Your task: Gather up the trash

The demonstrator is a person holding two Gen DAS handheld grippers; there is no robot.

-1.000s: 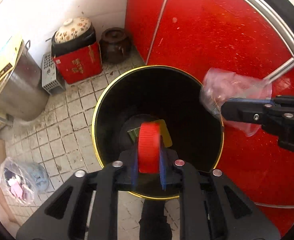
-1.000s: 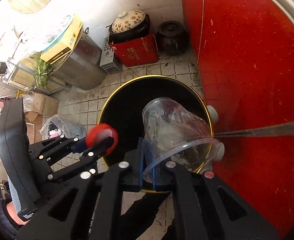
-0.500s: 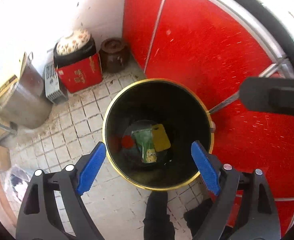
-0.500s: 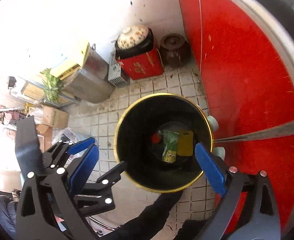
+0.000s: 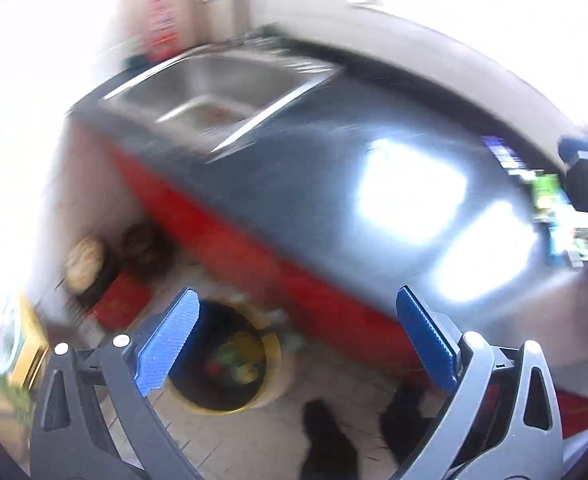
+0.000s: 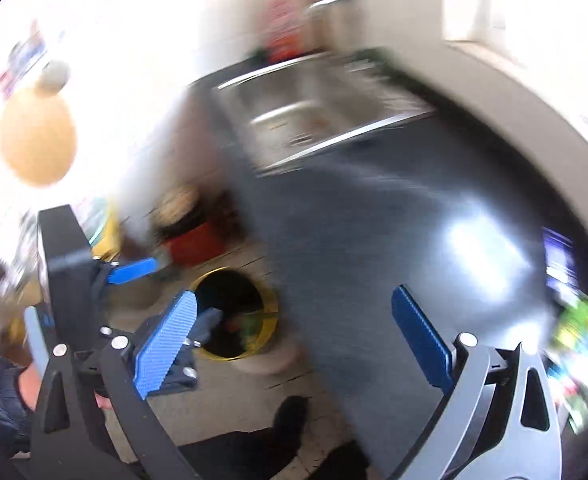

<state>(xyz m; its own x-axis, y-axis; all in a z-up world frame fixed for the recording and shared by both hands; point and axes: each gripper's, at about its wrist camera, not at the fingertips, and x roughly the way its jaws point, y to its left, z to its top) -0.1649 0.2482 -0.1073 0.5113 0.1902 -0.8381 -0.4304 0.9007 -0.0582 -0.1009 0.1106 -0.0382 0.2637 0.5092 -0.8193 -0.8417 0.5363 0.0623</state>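
Both views are blurred by motion. The black bin with a yellow rim [image 5: 271, 354] stands on the tiled floor beside the red cabinet, with red, green and yellow trash inside; it also shows in the right wrist view [image 6: 267, 304]. My left gripper [image 5: 294, 340] is open and empty, high above the bin. My right gripper [image 6: 291, 344] is open and empty, above the counter's edge. Colourful wrappers [image 5: 550, 196] lie at the right end of the dark counter, also in the right wrist view [image 6: 574, 320]. The left gripper shows in the right wrist view [image 6: 133, 272].
A steel sink [image 5: 213, 88] is set in the dark grey counter [image 5: 314, 184], also seen in the right wrist view [image 6: 318, 108]. A red box with a floral pot [image 5: 89, 264] and a brown jar stand on the floor by the wall. The person's dark shoes [image 5: 326, 440] are below.
Both grippers have risen from over the bin and swung up toward the counter. One second ago they held a red cap and a clear cup; both were let go.
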